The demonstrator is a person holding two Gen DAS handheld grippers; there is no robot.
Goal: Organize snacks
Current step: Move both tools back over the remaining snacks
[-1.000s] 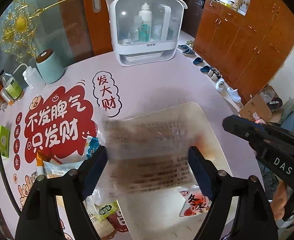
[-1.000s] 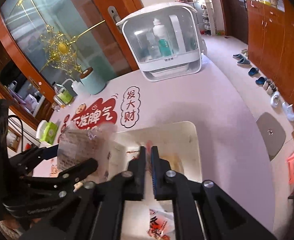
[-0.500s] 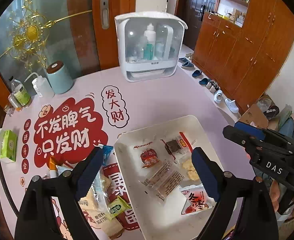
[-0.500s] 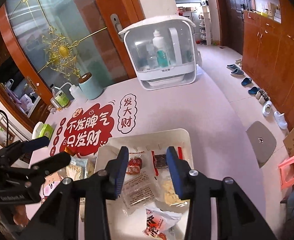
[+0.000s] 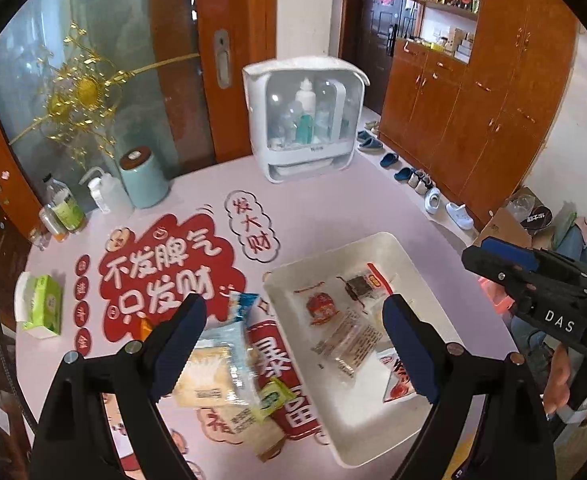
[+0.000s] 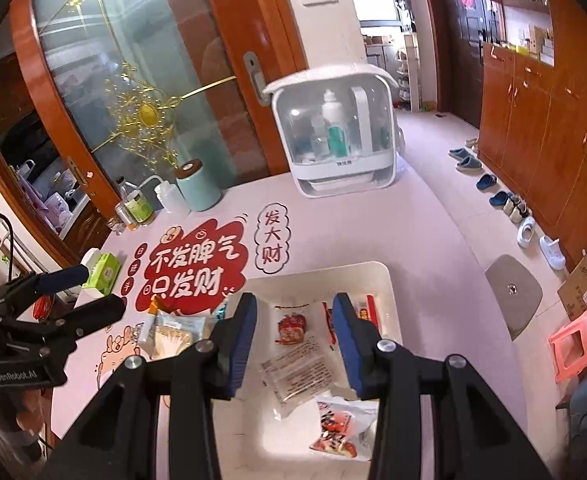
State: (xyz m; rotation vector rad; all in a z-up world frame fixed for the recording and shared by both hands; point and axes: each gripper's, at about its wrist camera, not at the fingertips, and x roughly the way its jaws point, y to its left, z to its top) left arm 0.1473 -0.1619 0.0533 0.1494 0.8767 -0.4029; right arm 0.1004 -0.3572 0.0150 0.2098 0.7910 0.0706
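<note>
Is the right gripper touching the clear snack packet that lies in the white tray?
Apart. In the right wrist view the right gripper hangs open above the white tray, and the clear snack packet lies flat on the tray floor, below the fingertips.

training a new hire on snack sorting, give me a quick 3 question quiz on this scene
1. True or false: the left claw holds a snack packet.
2. Where do the unsorted packets lie? A) in the white tray B) on the table beside the tray C) in the white cabinet
3. Fill in: the clear wrapped packet lies inside the white ____.

Key
1. False: both the left claw and the right claw are open and empty.
2. B
3. tray
</note>
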